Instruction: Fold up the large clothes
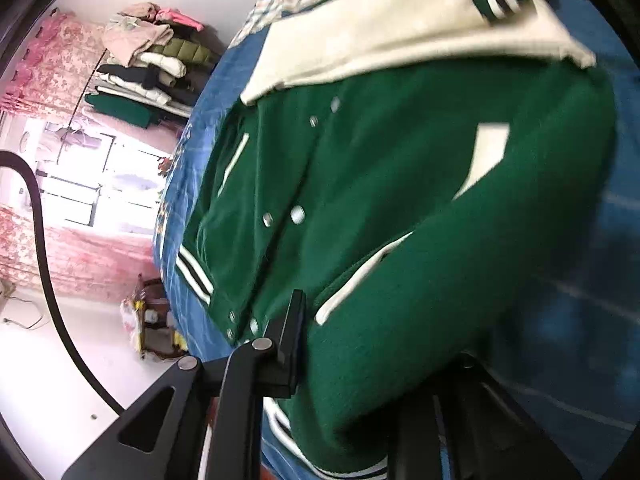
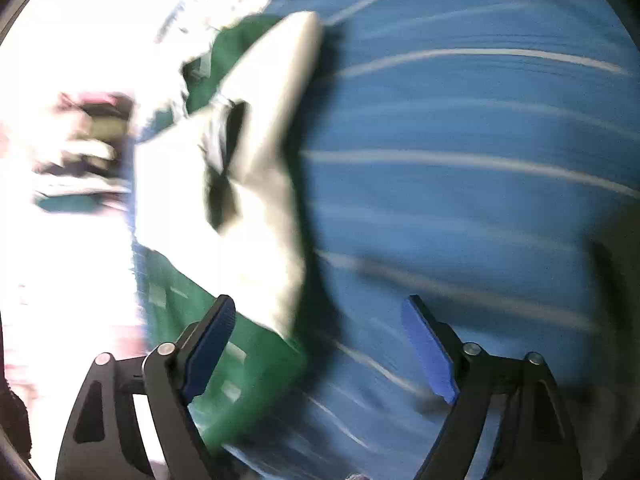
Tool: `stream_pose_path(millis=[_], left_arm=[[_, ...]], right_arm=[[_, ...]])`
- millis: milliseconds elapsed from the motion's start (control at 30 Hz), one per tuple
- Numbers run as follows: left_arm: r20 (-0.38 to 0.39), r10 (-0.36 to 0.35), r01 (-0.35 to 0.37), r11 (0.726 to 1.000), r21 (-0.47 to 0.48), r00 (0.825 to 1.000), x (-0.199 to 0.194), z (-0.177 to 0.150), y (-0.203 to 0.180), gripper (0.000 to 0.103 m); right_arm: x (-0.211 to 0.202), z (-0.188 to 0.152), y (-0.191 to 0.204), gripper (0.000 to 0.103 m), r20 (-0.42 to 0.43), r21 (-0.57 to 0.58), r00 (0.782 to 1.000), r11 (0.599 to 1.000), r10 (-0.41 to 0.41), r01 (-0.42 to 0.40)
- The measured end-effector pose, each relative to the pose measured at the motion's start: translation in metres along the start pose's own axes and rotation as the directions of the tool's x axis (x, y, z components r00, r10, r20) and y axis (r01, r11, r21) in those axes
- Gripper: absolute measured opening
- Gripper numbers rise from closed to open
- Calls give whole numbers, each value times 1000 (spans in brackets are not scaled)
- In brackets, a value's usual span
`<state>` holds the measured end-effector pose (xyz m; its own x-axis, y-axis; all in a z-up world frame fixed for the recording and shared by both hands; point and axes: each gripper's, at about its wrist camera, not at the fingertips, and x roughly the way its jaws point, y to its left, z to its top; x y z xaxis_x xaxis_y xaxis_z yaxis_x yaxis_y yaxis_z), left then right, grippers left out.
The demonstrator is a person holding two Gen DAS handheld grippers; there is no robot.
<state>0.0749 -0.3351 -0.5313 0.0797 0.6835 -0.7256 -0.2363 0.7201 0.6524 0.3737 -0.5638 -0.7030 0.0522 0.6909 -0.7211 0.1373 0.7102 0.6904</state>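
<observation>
Jacket [image 1: 400,184], green body with cream sleeves and striped hem and cuffs, lies front-up on the blue striped bed [image 1: 580,280]; snaps along the placket are unfastened near the hem. One cream sleeve [image 1: 400,36] is laid across the chest.

Step in hand, as I judge it: folding one side of the jacket inward. Your left tongs [image 1: 360,364] are drawn narrow with green cloth bunched between them near the hem corner; one finger shows plainly, the other is hidden behind the fabric, so the grip is read as a pinch on the jacket, not confirmed pad by pad.

Your right tongs [image 2: 320,352] stand wide with nothing between them, over the bed just beside the jacket's edge; that view is heavily smeared, and cream and green cloth [image 2: 256,184] lie at the left pad side.

Next move, by my estimate: bring the right tongs onto the shoulder or upper edge on the same side as the left grip, close them there, then lift both together and carry the edge across toward the placket, keeping the fabric taut so the thick cloth does not sag or drag the sleeve out of place.

Writing: none legible. A cream patch [image 1: 486,156] on the chest may be a letter; shape unclear. No brand or label can be read
</observation>
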Motion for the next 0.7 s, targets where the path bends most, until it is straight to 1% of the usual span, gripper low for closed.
stream_pose_path(millis=[33, 67, 100, 133, 167, 200, 233, 267, 300, 333, 367, 433, 500, 567, 600, 633, 667, 700], left_arm=[[7, -15, 15, 1000, -6, 1000, -1, 2, 7, 17], [14, -26, 27, 1000, -9, 1000, -2, 3, 10, 17], [25, -34, 35, 999, -7, 999, -3, 4, 16, 17], [32, -47, 47, 999, -5, 998, -3, 5, 18, 17], [35, -73, 73, 997, -7, 997, -2, 5, 24, 17], [37, -86, 86, 996, -4, 996, -3, 5, 24, 17], [42, -101, 101, 995, 2, 994, -3, 5, 26, 17], [45, -120, 120, 993, 6, 992, -3, 4, 27, 17], [48, -139, 139, 990, 7, 989, -1, 4, 32, 17], [52, -159, 159, 987, 7, 986, 0, 6, 37, 16], [55, -184, 184, 983, 9, 981, 1, 6, 45, 17], [57, -248, 249, 969, -11, 967, 3, 9, 66, 16], [57, -316, 318, 947, -33, 947, 7, 15, 98, 16], [60, -376, 380, 923, -63, 925, 16, 24, 139, 16], [60, -393, 397, 914, -79, 917, 22, 29, 156, 16], [57, -411, 415, 904, -99, 910, 28, 33, 172, 16], [50, -436, 439, 889, -129, 898, 40, 40, 196, 16], [43, -448, 449, 881, -148, 893, 50, 45, 210, 16]], right_arm=[[7, 12, -1, 91, 6, 21, 999, 998, 51, -51], [17, 26, -1, 91, 4, 52, 993, 991, 120, -120], [26, 36, -2, 91, 7, 82, 987, 984, 158, -158], [33, 42, -3, 91, 6, 104, 984, 978, 179, -179], [44, 51, -3, 89, 2, 134, 978, 969, 209, -207], [51, 56, -2, 76, 9, 152, 974, 963, 226, -225], [54, 55, 2, 59, 13, 156, 976, 963, 218, -218], [59, 57, 8, 38, 2, 164, 986, 973, 167, -165], [59, 58, 14, 25, 5, 163, 987, 974, 159, -158], [56, 59, 20, 22, 12, 158, 990, 978, 139, -139], [46, 59, 35, 19, 24, 155, 994, 982, 103, -105], [25, 61, 62, 17, 43, 161, 997, 984, 67, -73], [6, 58, 98, 16, 58, 137, 997, 989, 56, -63], [-9, 53, 149, 16, 67, 86, 997, 996, 33, -39], [-13, 51, 181, 16, 68, 56, 998, 998, 16, -20], [-13, 41, 214, 16, 67, 29, 998, 1000, -1, -1], [-8, 41, 250, 16, 58, 1, 998, 1000, -18, 18], [-4, 41, 272, 16, 55, -15, 998, 999, -33, 34]])
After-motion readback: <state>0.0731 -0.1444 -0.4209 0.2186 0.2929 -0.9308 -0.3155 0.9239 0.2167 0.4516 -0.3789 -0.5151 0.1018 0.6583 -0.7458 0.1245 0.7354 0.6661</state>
